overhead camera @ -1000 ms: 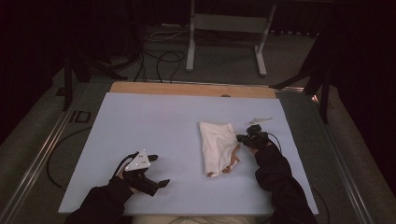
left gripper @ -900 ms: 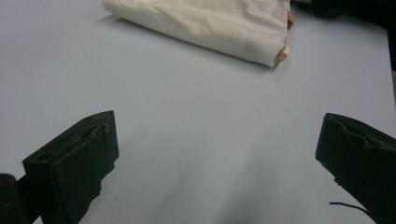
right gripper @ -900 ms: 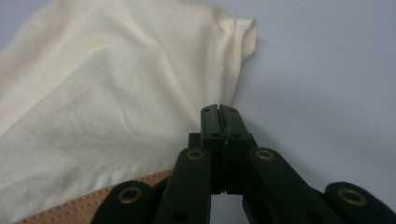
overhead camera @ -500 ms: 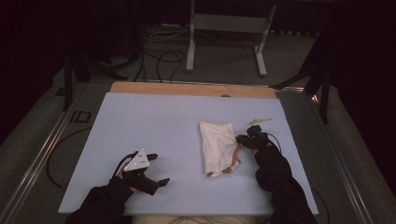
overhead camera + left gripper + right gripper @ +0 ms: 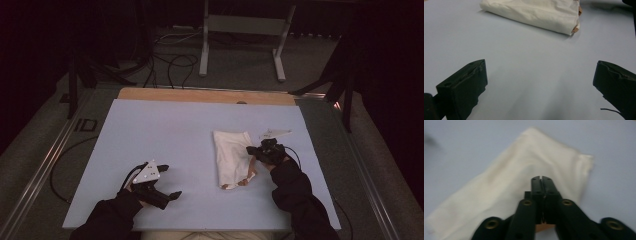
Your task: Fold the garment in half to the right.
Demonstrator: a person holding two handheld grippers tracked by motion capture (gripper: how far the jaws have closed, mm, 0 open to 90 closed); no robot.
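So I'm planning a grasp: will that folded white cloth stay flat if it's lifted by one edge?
Probably not. The white cloth lies in soft, creased folds, so it likely droops and unfolds. It looks thin, probably light. Pushed on the smooth table, it may bunch.

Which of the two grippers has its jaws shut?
The right gripper, at the cream cloth: its jaws meet. The left gripper rests apart on the table, jaws wide open.

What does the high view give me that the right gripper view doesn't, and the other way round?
High view: the left gripper, jaws wide apart, resting away from the cloth, plus the table edges. Right gripper view: the right gripper with jaws pressed together, an orange-brown strip beneath them. Both show the folded white cloth on the pale surface.
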